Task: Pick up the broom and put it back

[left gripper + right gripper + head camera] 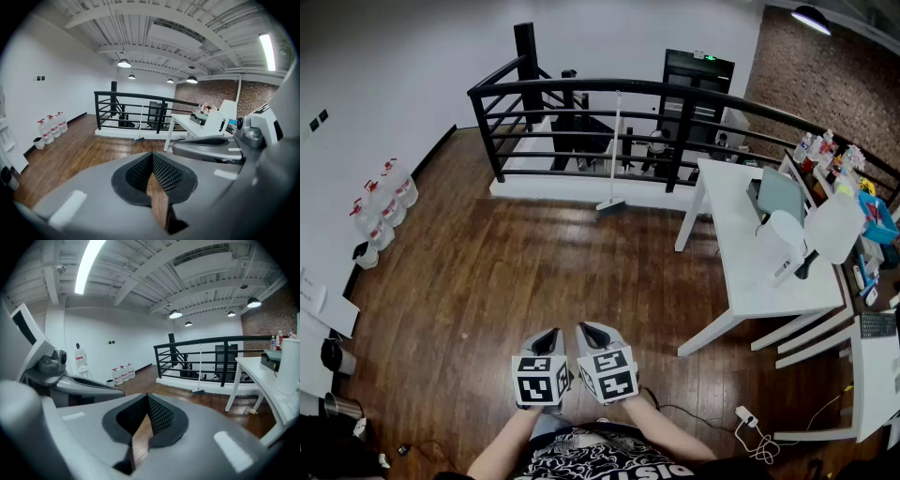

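Left tongs and right tongs are both closed and empty, close to the person. The broom leans upright on the railing at the floor's far edge, well apart from them. Bumping its thin handle with closed tongs could topple it.

Black mesh fingers, white-printed black shirt

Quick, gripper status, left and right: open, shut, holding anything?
Left gripper: closed, empty.
Right gripper: closed, empty; the broom leans on the railing, not yet picked up.
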`<state>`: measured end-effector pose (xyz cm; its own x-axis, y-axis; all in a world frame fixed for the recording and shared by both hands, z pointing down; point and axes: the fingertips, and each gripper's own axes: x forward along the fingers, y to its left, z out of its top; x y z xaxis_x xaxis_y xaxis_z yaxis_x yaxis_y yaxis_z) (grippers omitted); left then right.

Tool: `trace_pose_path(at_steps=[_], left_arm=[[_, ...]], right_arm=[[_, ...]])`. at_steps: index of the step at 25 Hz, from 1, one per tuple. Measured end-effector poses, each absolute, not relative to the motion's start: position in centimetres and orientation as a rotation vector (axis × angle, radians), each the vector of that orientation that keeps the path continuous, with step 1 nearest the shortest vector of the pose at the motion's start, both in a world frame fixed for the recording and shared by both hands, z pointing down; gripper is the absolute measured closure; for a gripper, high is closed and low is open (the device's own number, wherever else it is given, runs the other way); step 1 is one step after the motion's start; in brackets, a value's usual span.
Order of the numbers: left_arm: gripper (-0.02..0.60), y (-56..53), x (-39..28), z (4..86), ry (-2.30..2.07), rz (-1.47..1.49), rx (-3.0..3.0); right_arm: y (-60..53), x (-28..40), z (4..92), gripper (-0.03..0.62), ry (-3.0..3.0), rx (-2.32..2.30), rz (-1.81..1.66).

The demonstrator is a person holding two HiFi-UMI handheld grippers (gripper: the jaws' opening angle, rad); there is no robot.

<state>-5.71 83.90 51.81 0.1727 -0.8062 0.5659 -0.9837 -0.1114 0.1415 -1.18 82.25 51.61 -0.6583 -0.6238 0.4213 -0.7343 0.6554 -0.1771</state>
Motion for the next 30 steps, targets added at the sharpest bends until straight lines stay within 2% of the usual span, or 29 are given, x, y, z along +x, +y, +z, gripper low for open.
trace_pose_path(at_steps=[13,30], left_arm=[[0.577,72.8,-6.4,53.0,-1.593,0.499,2.049],[0.577,53.5,-13.3,51.3,-1.433,0.501,2.182]], right_arm=[[72.1,-1.4,53.1,0.594,-2.474,1.188,0.507],[53.6,-8.7,51.9,0.594,-2.371,1.370,0.528]])
